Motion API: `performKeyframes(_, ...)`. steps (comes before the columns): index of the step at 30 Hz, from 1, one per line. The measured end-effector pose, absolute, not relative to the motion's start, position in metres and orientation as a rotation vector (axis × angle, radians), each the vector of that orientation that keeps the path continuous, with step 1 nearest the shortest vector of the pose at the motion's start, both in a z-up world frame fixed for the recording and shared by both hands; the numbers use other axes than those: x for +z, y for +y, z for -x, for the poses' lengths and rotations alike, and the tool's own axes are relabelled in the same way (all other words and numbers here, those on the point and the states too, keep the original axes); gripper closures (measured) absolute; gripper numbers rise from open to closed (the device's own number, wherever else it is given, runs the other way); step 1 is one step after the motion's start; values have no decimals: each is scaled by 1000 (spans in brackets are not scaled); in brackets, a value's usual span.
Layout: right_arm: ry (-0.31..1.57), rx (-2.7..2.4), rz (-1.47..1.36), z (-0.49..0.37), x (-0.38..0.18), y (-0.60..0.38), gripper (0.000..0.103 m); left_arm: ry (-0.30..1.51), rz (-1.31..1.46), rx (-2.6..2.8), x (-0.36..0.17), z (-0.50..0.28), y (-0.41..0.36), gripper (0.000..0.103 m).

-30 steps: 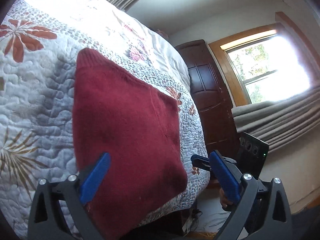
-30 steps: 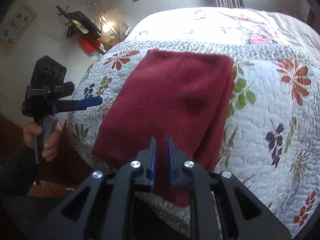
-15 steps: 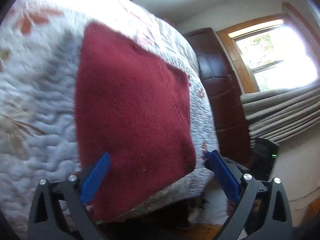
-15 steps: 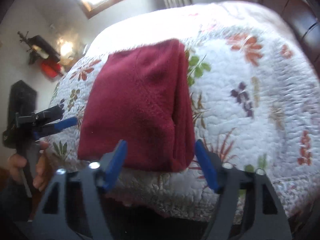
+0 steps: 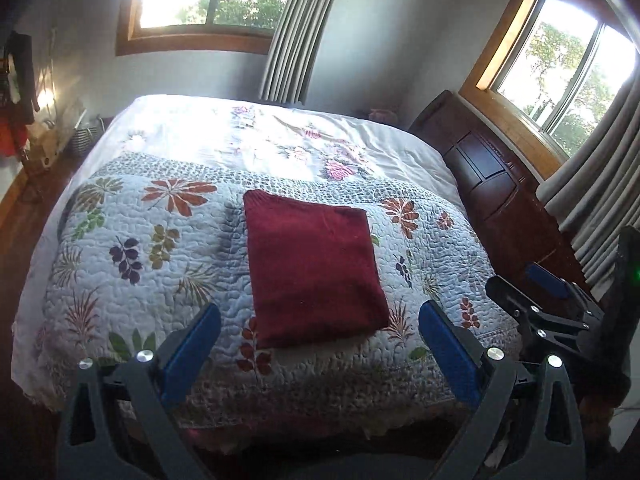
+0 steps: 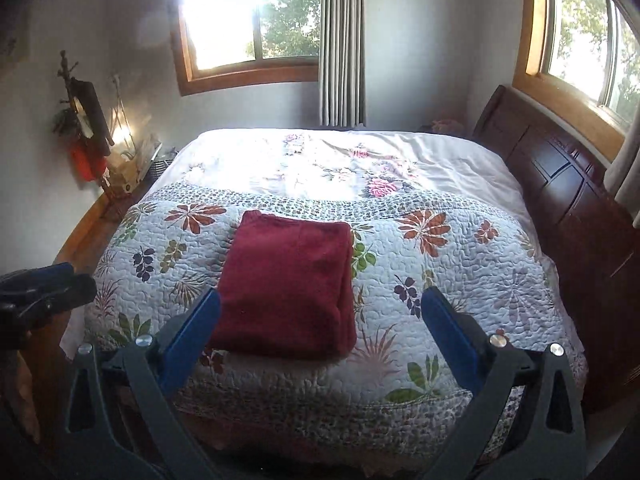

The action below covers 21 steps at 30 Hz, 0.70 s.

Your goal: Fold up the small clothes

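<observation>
So the dark red garment (image 5: 312, 276) is sitting folded into a neat rectangle on the floral quilt (image 5: 120, 240), toward the foot end of the bed and roughly centred across it. From the right wrist view you can see the layers stacked along its right edge (image 6: 346, 280), so my guess is the fold is basically finished and it's lying flat there because nothing needs holding anymore. The dark wooden headboard (image 6: 560, 184) runs along the side of the bed away from the garment, with a window above it.

Both tools are off the bed edge, clear of the cloth. The left gripper (image 5: 320, 344) has its blue pads spread wide with nothing between them. The right gripper (image 6: 320, 332) is the same, wide apart, empty, touching nothing.
</observation>
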State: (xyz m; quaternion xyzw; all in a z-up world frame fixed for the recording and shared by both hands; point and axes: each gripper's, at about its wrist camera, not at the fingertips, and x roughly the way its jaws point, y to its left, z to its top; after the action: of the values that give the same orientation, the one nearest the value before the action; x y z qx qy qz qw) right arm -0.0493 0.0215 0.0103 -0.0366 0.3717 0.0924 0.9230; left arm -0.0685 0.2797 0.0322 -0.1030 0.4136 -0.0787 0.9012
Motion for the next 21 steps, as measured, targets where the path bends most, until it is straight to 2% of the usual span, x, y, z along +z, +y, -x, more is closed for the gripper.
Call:
performKeyframes(7, 837, 175, 55, 70, 7, -6, 3, 850, 177, -55, 30, 102, 253, 4)
performKeyframes(21, 803, 192, 67, 101, 15, -20, 3, 876, 161, -47, 24, 127, 218, 4)
